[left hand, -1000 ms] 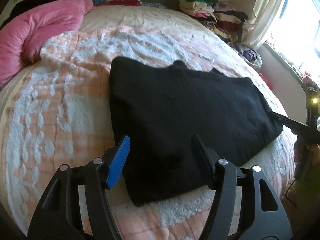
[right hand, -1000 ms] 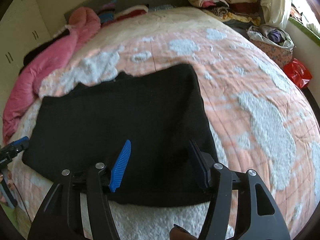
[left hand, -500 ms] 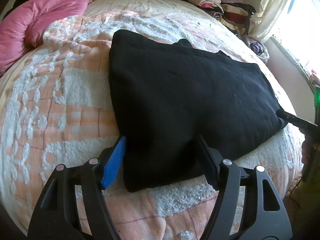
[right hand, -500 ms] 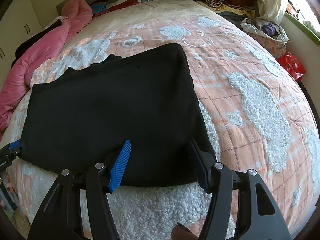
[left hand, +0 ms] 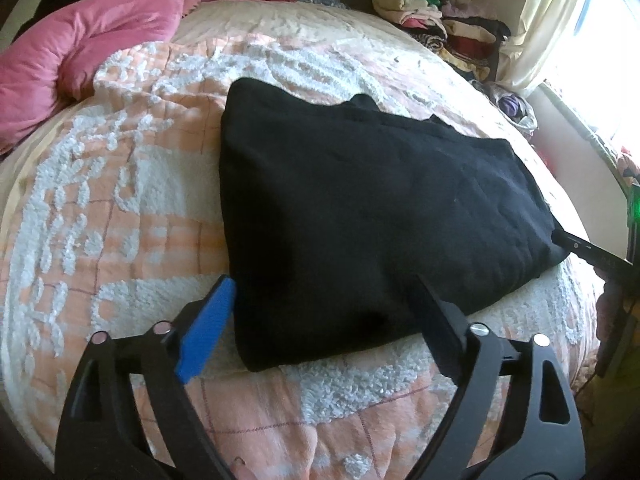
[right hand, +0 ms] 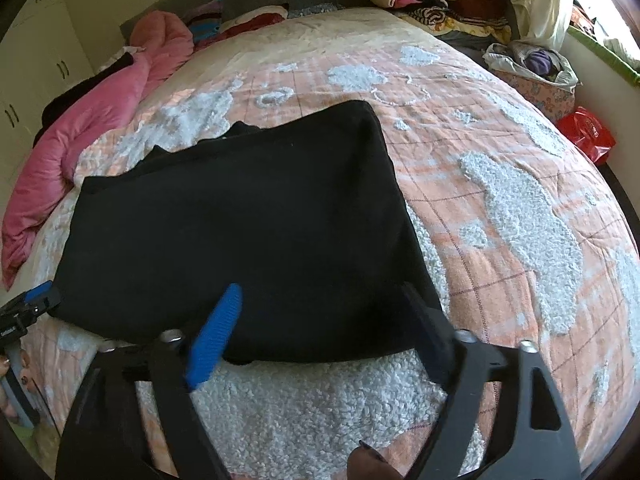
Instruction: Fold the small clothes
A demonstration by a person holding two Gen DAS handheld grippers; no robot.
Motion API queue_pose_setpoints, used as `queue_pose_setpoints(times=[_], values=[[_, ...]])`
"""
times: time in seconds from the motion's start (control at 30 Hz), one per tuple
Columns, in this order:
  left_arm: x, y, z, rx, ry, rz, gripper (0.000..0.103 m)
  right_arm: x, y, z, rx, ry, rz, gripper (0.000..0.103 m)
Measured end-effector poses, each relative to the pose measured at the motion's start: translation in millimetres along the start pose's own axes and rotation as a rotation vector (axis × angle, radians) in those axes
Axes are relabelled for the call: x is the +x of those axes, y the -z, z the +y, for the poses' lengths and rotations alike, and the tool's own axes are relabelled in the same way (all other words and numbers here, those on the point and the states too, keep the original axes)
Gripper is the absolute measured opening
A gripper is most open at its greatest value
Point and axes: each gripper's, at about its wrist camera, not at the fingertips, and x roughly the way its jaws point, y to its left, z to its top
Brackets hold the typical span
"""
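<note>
At the left edge of the bed (left hand: 120, 208) lies a pink duvet (left hand: 80, 48), and beside it your black garment (left hand: 360, 208) rests flat on the peach-and-white bedspread. Your left gripper (left hand: 320, 316) is opening, fingers (left hand: 204, 332) wide astride the garment's near left corner. Your right gripper (right hand: 324, 320) is opening too, wide over the near right corner, pads clear of the cloth.

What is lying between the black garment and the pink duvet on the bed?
Only bare bedspread, peach with white tufts, lies between the black garment and the pink duvet; the left wrist view shows it.
</note>
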Motion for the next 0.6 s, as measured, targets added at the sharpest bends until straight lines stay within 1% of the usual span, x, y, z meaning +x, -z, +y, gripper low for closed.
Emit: queue_pose_setpoints(times=[0.03,0.1,0.27,0.3,0.6], values=[[-1,0,0,0.0,-0.001,-0.004,0.085,-1,0,0,0.006,-0.003,-0.006,0.089],[-3,0,-1,-0.001,-0.008,-0.01,0.093,-4,1,-1,0.011,-0.004,-0.02,0.091],[-7,2,1,-0.024,0.0,-0.014,0.093,-11,1,-1,0.018,-0.006,-0.051,0.094],[-8,3,1,-0.026,0.0,-0.014,0.093,-13,0,-1,0.017,-0.008,-0.059,0.097],[-17,3,3,-0.045,-0.025,-0.035,0.094,-26,1,12,-0.024,-0.025,-0.128,0.098]])
